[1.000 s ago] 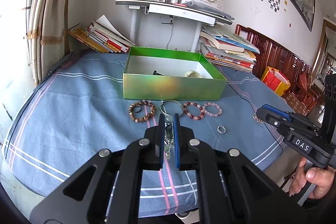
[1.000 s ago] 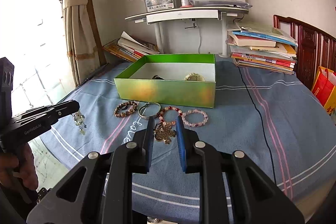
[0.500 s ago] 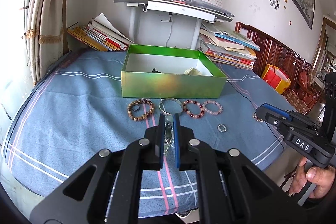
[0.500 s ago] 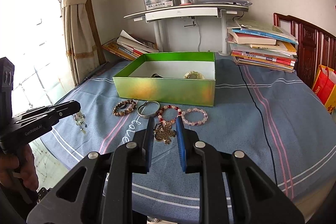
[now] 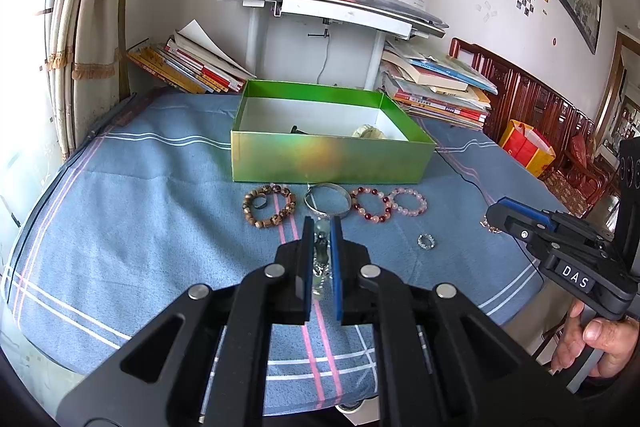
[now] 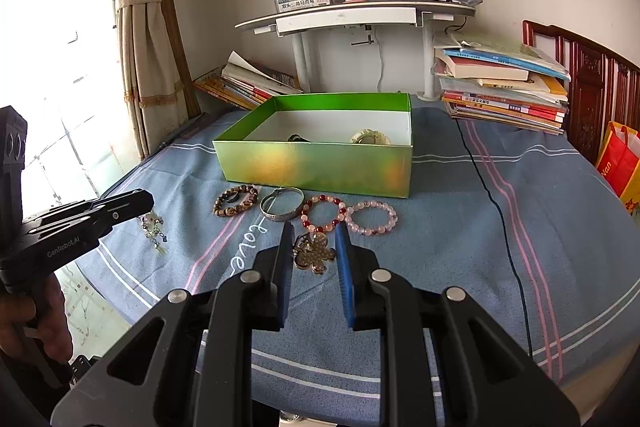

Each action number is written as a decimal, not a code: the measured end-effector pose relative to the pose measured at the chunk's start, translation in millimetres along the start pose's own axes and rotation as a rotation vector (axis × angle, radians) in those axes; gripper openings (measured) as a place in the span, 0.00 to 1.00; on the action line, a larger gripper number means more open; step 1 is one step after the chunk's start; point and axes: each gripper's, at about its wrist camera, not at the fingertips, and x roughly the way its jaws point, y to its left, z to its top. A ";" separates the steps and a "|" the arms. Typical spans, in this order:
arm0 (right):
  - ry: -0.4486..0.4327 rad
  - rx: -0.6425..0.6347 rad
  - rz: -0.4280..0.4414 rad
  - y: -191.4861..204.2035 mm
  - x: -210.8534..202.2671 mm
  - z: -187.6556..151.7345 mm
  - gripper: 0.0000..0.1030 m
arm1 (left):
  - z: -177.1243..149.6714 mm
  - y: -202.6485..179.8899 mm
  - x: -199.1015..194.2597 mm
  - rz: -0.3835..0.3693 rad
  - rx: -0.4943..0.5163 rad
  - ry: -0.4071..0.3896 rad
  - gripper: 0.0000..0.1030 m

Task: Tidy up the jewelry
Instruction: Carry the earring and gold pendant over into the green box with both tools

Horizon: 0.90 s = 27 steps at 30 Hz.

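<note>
Now both grippers hang over the near edge of the table (image 5: 120, 227), which has a blue cloth. The left gripper (image 5: 321, 227) is closed on a pale green beaded charm (image 5: 321, 255) that dangles between its pads. The right gripper (image 6: 312, 231) is nearly closed on a gold flower pendant (image 6: 314, 254), held at its sides.

Toward the far edge stands a green box (image 5: 332, 163) with two small pieces inside. Just before it lie four bracelets in a row: brown (image 5: 270, 207), silver (image 5: 327, 198), red (image 5: 371, 205) and pink (image 5: 409, 201). A small ring (image 5: 426, 241) lies apart, nearer the right edge.
</note>
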 end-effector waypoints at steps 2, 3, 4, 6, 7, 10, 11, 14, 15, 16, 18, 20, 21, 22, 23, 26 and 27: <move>0.001 0.001 0.000 -0.1 0.8 -0.2 0.20 | -0.7 0.5 0.9 0.000 0.000 0.001 0.08; 0.002 0.001 0.000 -0.1 1.2 -0.2 0.20 | -0.8 0.5 1.0 0.001 0.000 0.001 0.08; 0.003 0.001 0.000 -0.2 1.5 -0.1 0.20 | -1.0 0.8 1.5 0.002 -0.001 0.002 0.08; 0.004 0.003 0.001 -1.1 2.4 0.3 0.20 | -1.2 1.3 2.1 0.002 -0.001 0.002 0.08; 0.004 0.003 0.000 -1.3 3.0 0.3 0.20 | -1.2 1.3 2.2 0.001 -0.001 0.003 0.08; 0.007 0.005 0.000 -2.4 5.7 1.6 0.20 | -1.0 1.3 3.6 0.003 -0.002 0.005 0.08; 0.007 0.007 0.000 -3.1 6.8 2.3 0.20 | 0.0 1.6 5.2 0.003 -0.002 0.007 0.08; 0.007 0.010 0.002 -5.6 10.9 6.1 0.20 | 6.1 2.2 9.9 0.003 -0.002 0.008 0.08; 0.006 0.010 0.003 -6.1 12.6 8.0 0.20 | 9.7 1.8 11.3 0.005 0.001 0.005 0.08; 0.004 0.009 0.004 -6.8 14.5 10.4 0.20 | 13.8 1.3 13.3 0.006 0.002 0.004 0.08; -0.002 0.007 0.006 -7.9 19.2 17.8 0.20 | 25.6 1.7 17.9 0.009 0.005 -0.005 0.08; -0.014 0.004 0.008 -9.9 24.7 29.8 0.20 | 39.7 2.4 24.0 0.011 0.007 -0.014 0.08; -0.021 0.002 0.008 -11.0 27.4 36.0 0.20 | 46.3 2.6 27.2 0.010 0.007 -0.018 0.08; -0.030 0.000 0.008 -12.4 30.8 44.2 0.20 | 55.3 3.5 32.7 0.011 0.008 -0.021 0.08; -0.037 -0.002 0.007 -13.3 33.2 50.5 0.20 | 65.0 4.6 39.3 0.015 0.011 -0.023 0.08; -0.054 -0.008 0.009 -20.3 50.3 79.8 0.20 | 94.5 7.2 63.2 0.023 0.011 -0.022 0.08; -0.054 -0.008 0.013 -23.5 57.7 88.5 0.20 | 103.2 8.3 70.9 0.026 0.012 -0.022 0.08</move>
